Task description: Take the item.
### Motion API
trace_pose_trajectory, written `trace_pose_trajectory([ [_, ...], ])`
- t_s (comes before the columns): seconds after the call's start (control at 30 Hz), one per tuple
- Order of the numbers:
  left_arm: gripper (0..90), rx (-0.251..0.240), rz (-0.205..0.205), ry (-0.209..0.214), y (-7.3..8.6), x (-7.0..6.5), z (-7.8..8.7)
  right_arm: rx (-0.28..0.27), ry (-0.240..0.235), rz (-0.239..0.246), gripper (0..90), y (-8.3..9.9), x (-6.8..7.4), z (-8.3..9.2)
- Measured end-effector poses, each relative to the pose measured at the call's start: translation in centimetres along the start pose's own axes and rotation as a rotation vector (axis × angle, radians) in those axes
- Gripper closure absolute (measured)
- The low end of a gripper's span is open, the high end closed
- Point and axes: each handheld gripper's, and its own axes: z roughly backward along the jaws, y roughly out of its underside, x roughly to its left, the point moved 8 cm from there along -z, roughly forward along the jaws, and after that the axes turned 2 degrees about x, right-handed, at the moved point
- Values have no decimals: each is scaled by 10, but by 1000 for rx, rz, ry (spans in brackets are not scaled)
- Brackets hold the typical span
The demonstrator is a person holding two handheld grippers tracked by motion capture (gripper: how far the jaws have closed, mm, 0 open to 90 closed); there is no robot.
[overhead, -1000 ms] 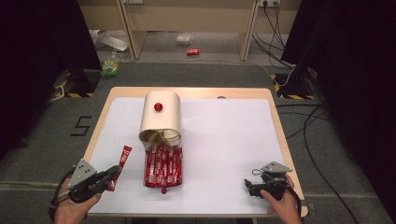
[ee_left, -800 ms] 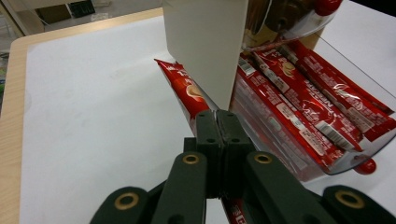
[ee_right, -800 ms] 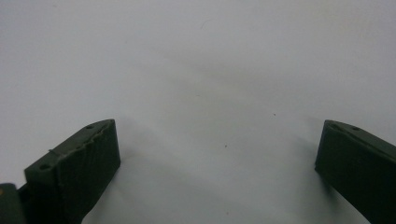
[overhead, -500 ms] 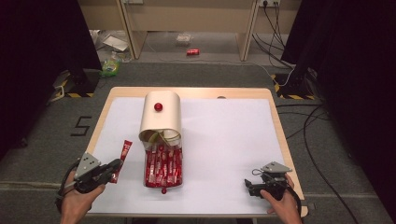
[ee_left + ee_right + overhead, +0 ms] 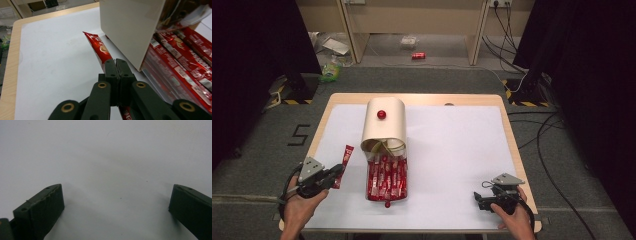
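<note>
The left gripper (image 5: pixel 333 176) sits near the tabletop's front left corner with its jaws pressed together on the near end of a single red sachet (image 5: pixel 343 158). In the left gripper view the sachet (image 5: pixel 100 50) runs away from the closed jaws, its far tip lying flat on the white sheet (image 5: pixel 55 65) just beside the cream container (image 5: pixel 127 27). That end grip probably lets the person slide or lift the packet clear of the rest.

The cream container (image 5: pixel 384 124) lies on its side across the middle of the tabletop, mouth toward the front edge, so its contents have spilled forward: a batch of red sachets (image 5: pixel 386 179) fans out in front of the opening. A small red ball (image 5: pixel 381 114) rests on its curved top.

The right gripper (image 5: pixel 482 199) waits near the front right corner, well apart from everything. In its own view the jaws stand wide apart over bare white sheet (image 5: pixel 107 157), grasping nothing, apparently held out of the way
</note>
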Motion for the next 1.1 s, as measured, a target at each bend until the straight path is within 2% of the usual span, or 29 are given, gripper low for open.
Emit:
trace_pose_trajectory([
  [0.8, 882, 38, 38, -42, -1, 25, -33, 0, 0, 0, 3, 0, 0, 0],
  [1.1, 881, 56, 38, -56, 2, 31, -44, 0, 0, 0, 3, 0, 0, 0],
])
